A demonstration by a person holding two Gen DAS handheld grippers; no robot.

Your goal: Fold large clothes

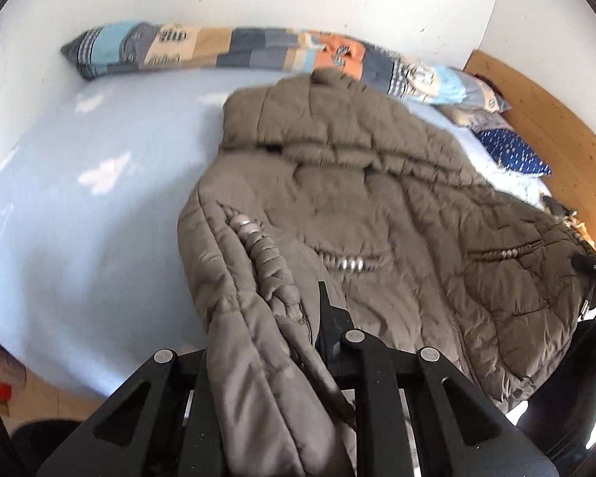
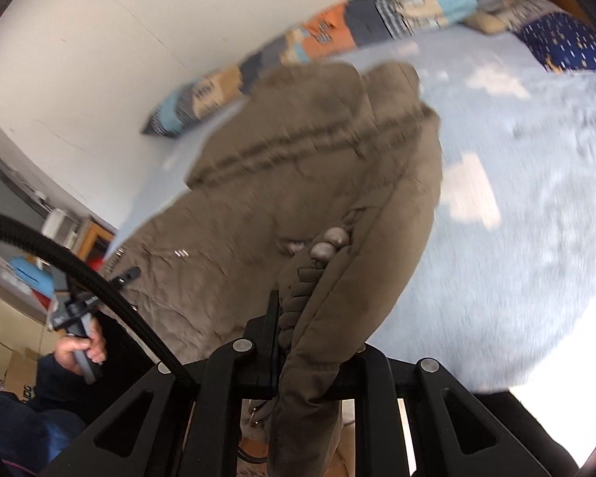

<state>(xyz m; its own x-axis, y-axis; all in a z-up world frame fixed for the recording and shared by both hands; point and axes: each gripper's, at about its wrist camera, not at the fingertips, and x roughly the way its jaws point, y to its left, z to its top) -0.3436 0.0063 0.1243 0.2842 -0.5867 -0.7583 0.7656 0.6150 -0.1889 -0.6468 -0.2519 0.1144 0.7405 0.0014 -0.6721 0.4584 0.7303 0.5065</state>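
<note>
A large olive-brown quilted jacket (image 1: 361, 198) lies spread on a light blue bed (image 1: 99, 206), hood toward the wall. My left gripper (image 1: 298, 318) is shut on the jacket's left hem corner, with fabric draped over its fingers. My right gripper (image 2: 294, 318) is shut on the jacket (image 2: 298, 167) at its right hem corner, the cloth hanging over the jaws. The right gripper's tip shows at the right edge of the left wrist view (image 1: 588, 264). The left gripper and the hand holding it show in the right wrist view (image 2: 79, 318).
A long patchwork bolster (image 1: 234, 49) lies along the white wall. A dark blue patterned pillow (image 1: 512, 151) sits at the bed's head by the wooden headboard (image 1: 544, 111). The bed (image 2: 516, 218) has open room beside the jacket. Boxes and shelves (image 2: 16, 278) stand off the bed.
</note>
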